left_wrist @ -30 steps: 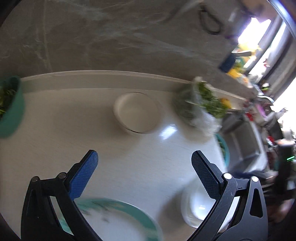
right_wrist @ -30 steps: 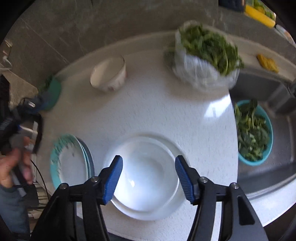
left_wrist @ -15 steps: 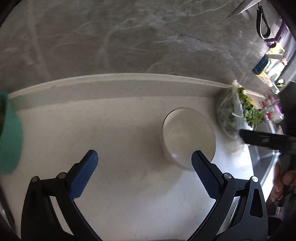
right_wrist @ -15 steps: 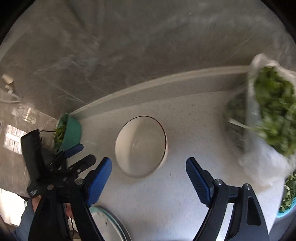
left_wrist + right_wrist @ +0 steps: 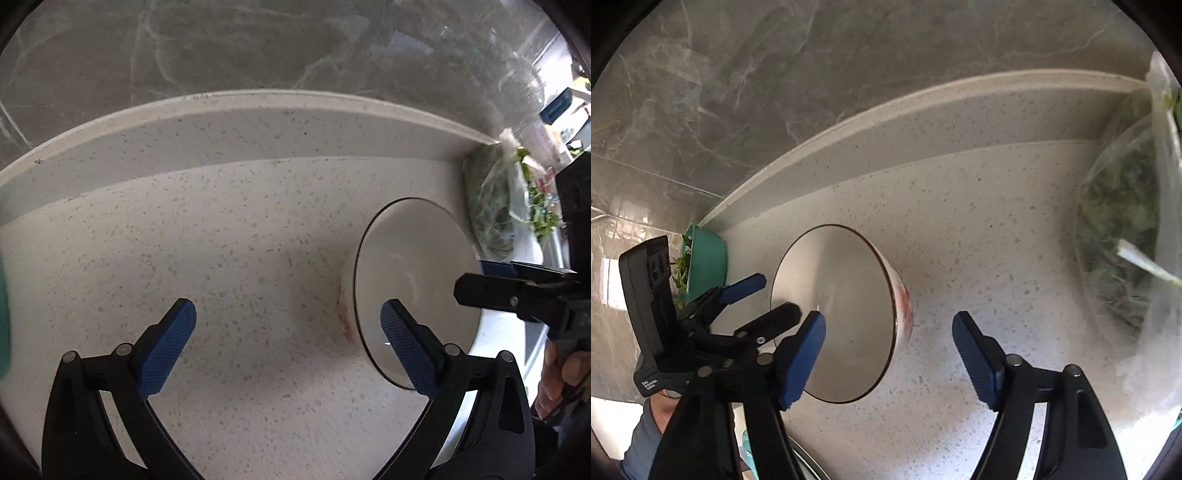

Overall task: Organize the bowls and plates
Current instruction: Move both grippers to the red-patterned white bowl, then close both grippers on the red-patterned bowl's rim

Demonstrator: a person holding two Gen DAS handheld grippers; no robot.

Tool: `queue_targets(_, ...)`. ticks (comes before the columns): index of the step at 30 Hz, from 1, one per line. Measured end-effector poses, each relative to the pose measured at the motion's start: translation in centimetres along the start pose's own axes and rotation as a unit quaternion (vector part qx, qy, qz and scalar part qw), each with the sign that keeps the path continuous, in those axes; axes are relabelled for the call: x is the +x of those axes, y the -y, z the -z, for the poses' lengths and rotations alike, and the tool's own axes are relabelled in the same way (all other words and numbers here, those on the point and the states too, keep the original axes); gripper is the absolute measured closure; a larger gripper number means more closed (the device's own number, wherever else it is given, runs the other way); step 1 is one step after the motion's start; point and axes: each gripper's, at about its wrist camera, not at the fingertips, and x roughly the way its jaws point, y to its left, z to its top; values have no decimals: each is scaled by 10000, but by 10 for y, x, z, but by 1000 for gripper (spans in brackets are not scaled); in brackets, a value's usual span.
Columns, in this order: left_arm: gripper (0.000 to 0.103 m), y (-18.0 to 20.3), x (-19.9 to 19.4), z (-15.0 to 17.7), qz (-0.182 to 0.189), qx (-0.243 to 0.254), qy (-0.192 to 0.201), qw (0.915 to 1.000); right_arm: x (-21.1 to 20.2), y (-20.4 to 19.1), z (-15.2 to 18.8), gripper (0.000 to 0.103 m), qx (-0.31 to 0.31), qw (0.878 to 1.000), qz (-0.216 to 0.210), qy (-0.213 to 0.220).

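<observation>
Looks like barely anything's sorted yet: the white bowl (image 5: 842, 314) sits alone on the counter (image 5: 229, 236) near the backsplash, and both the left gripper (image 5: 288, 325) and right gripper (image 5: 888, 354) hover beside it, jaws apart, holding nothing.

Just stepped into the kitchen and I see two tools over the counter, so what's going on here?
A person holds a tool in each hand over a speckled countertop, closing in on a white bowl from both sides. The left tool is open with one finger over the bowl's rim. The right tool is open too; its jaws have just been closing a little, straddling the bowl's wall without gripping it. A bag of greens sits beside it.
</observation>
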Motion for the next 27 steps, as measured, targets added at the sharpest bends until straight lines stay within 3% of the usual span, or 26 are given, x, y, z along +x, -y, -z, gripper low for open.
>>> queue_targets(1,2,2,4,-2,7,1,-20,10000,3,0,0,29,1,10000,-10,-30)
queue_targets(3,4,4,11,-4,4,41,-47,10000,6,0,1,42,9,9999,-83,-79)
queue_targets(4,14,6,14,-2,-4,81,-54,10000,9,0,1,47,-1,9999,-83,-101)
queue_targets(5,34,6,17,-3,-12,115,-80,9999,12,0,1,53,1,9999,-58,-141)
queue_targets(9,69,11,21,-1,263,156,-49,9995,21,3,5,77,57,9995,-55,-291)
queue_targets(11,82,16,19,-4,331,208,-46,9992,23,3,7,78,27,9996,-56,-286)
queue_targets(27,86,29,15,-1,461,164,-179,9986,20,-9,10,83,-105,9997,109,-176)
